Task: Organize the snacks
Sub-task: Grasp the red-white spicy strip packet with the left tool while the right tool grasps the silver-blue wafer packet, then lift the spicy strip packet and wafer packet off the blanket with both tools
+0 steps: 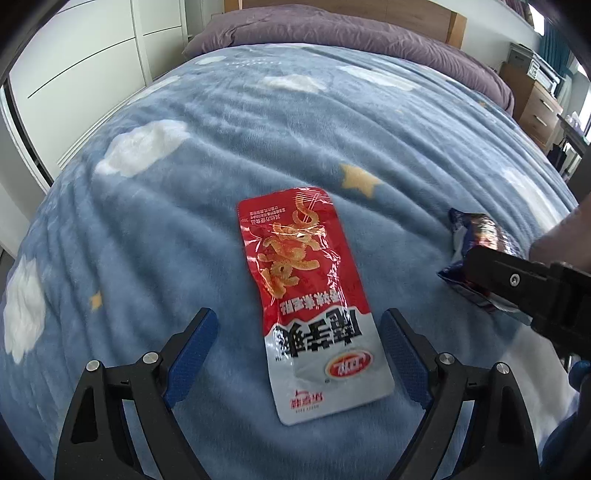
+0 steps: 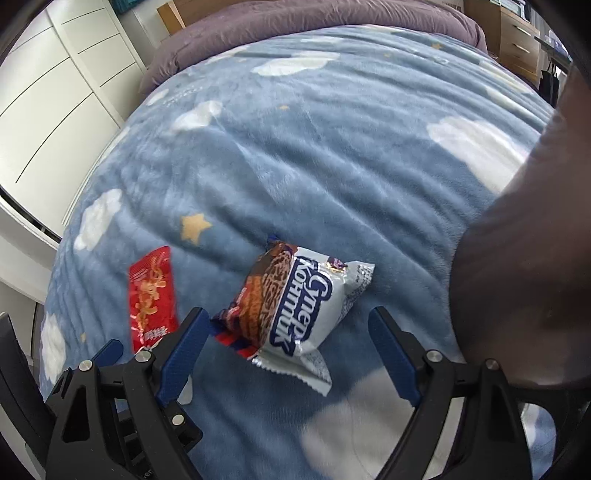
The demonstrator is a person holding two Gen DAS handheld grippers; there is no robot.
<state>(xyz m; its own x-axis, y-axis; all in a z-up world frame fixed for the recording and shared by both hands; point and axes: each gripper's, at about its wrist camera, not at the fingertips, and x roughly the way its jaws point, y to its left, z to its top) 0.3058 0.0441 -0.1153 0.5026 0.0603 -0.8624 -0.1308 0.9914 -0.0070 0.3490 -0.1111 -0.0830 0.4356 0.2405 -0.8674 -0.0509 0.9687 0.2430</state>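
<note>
A red and white snack packet (image 1: 306, 295) lies flat on the blue blanket (image 1: 184, 240), its white end between the blue pads of my open left gripper (image 1: 299, 325). A silver and blue cookie packet (image 2: 295, 306) lies to its right, between the open fingers of my right gripper (image 2: 286, 321). In the left wrist view the cookie packet (image 1: 476, 240) is partly hidden by the right gripper's black body (image 1: 524, 284). The red packet also shows in the right wrist view (image 2: 151, 299), behind the left finger.
The blanket with clouds and stars covers a bed with a purple duvet (image 1: 332, 33) at the far end. White wardrobe doors (image 1: 85, 59) stand left, wooden drawers (image 1: 543, 107) right. A dark blurred shape, apparently the person's arm (image 2: 524, 266), fills the right side.
</note>
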